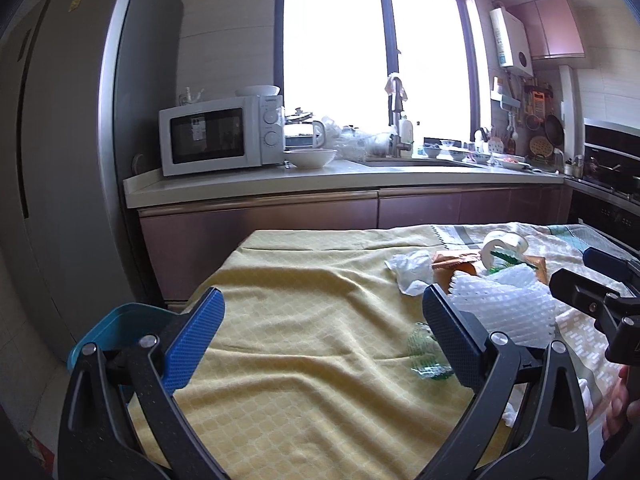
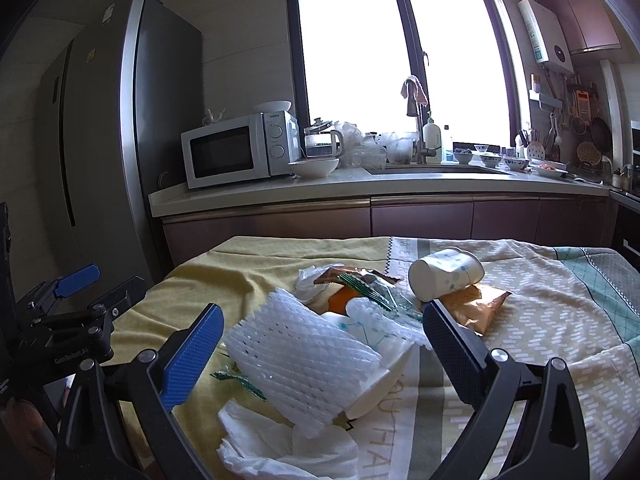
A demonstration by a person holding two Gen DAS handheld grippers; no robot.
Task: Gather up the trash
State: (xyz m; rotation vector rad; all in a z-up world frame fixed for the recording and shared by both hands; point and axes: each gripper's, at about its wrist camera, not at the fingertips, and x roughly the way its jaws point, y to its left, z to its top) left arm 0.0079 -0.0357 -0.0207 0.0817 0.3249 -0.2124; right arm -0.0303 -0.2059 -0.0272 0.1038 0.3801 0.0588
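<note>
Right wrist: foam net [image 2: 304, 364] between fingers [image 2: 192, 356].

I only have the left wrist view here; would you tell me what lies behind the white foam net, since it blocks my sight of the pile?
Observer: In the right wrist view, a second paper cup lies on its side, sleeved inside the foam net.
Operator: Thank you. Is anything nearer to us than that?
Observer: Yes, crumpled white tissue lies on the cloth, just in front of the net.
Operator: And is the right gripper holding anything?
Observer: No, the right gripper is open, with the net between its fingers, untouched.
</note>
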